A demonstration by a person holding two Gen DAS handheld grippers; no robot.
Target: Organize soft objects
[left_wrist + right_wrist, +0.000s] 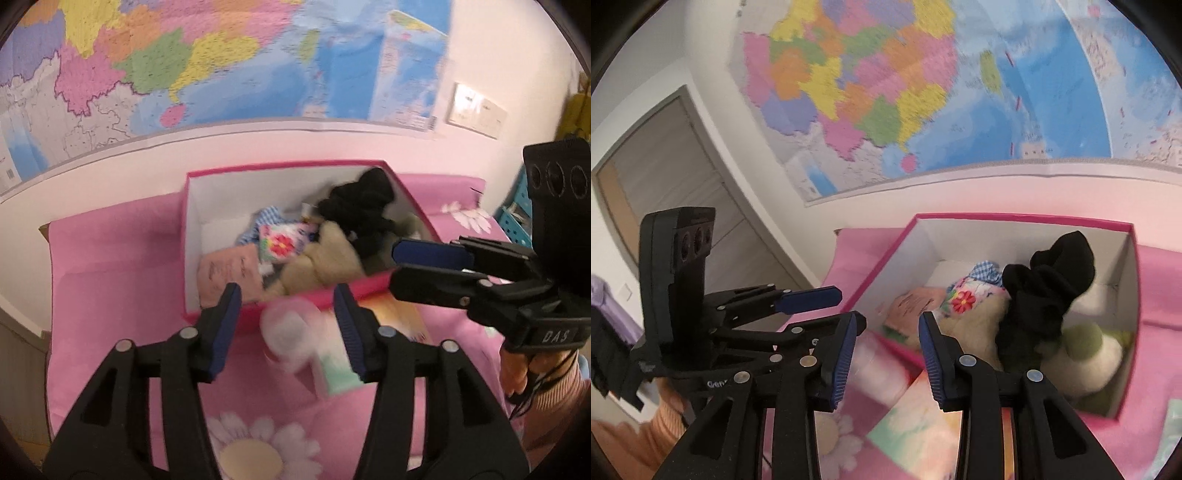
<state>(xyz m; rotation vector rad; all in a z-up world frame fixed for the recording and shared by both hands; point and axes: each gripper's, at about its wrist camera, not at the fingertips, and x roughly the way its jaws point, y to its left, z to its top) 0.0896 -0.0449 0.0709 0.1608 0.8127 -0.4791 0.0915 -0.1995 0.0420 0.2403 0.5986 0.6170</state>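
Pink box [295, 301] seen on pink floral bedspread [110, 295], wall map [221, 55] behind.

Box contents: black plush [364, 206] on top at far right, beige plush [325, 258], floral cloth [280, 242], blue checked cloth [264, 221], pink cloth [229, 273].

L gripper [288, 328]: jaws apart, nothing clamped; blurred pale soft item [291, 336] seen in the gap, just in front of box.

R gripper [886, 362]: jaws apart, empty, near box front edge.
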